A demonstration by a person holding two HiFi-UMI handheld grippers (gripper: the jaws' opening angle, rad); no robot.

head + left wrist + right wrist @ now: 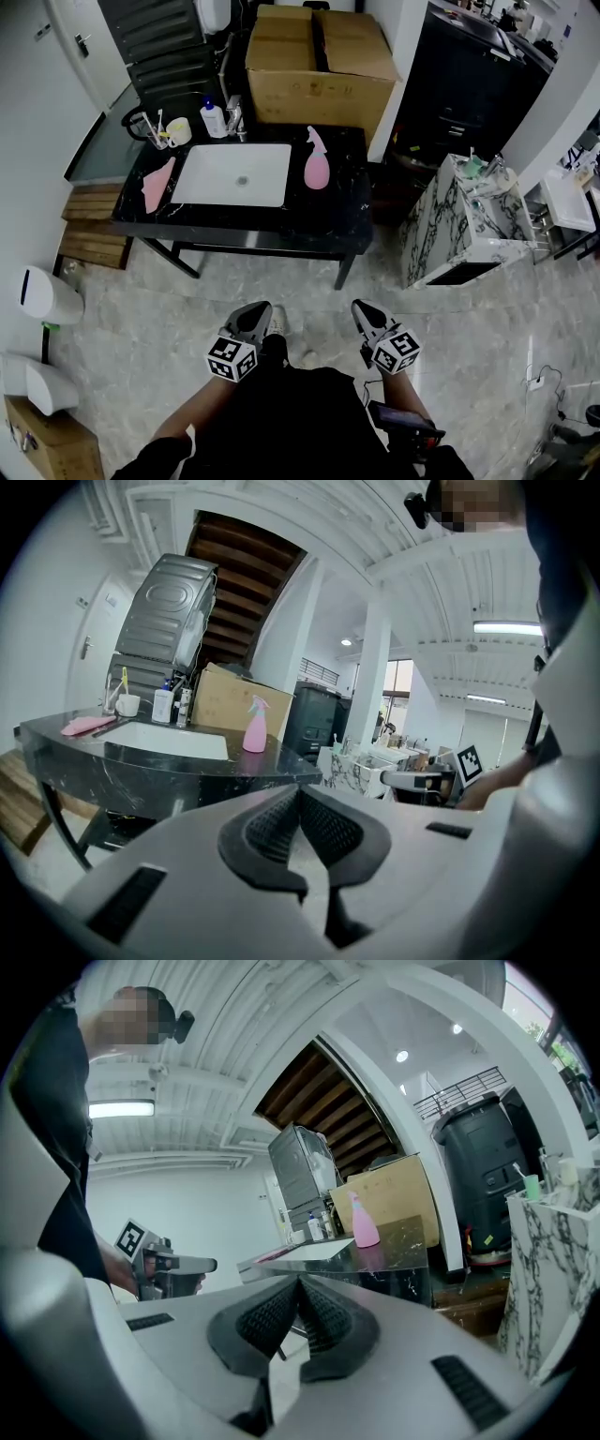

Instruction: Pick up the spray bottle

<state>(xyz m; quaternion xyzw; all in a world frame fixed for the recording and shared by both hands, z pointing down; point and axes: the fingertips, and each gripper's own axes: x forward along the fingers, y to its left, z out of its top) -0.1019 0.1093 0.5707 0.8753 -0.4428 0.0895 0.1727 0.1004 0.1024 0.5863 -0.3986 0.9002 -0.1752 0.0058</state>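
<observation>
While the person holds both tools low and nearly level, the grey left gripper (255,309) and grey right gripper (364,307), topped by black-and-white marker cubes (232,359), press their ribbed pads together on nothing. Well ahead, the pink plastic spray bottle (317,164) stands upright on the glossy black veined countertop (347,220), just right of the white rectangular sink (234,174), before a brown cardboard box (319,66).

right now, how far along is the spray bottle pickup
Nothing looks done: the pink spray bottle stands upright on the black counter, right of the sink. In hand: nothing; the left gripper and right gripper are both shut and empty, well short of the counter. Still to do: approach, open a gripper, grip the bottle, lift.
</observation>
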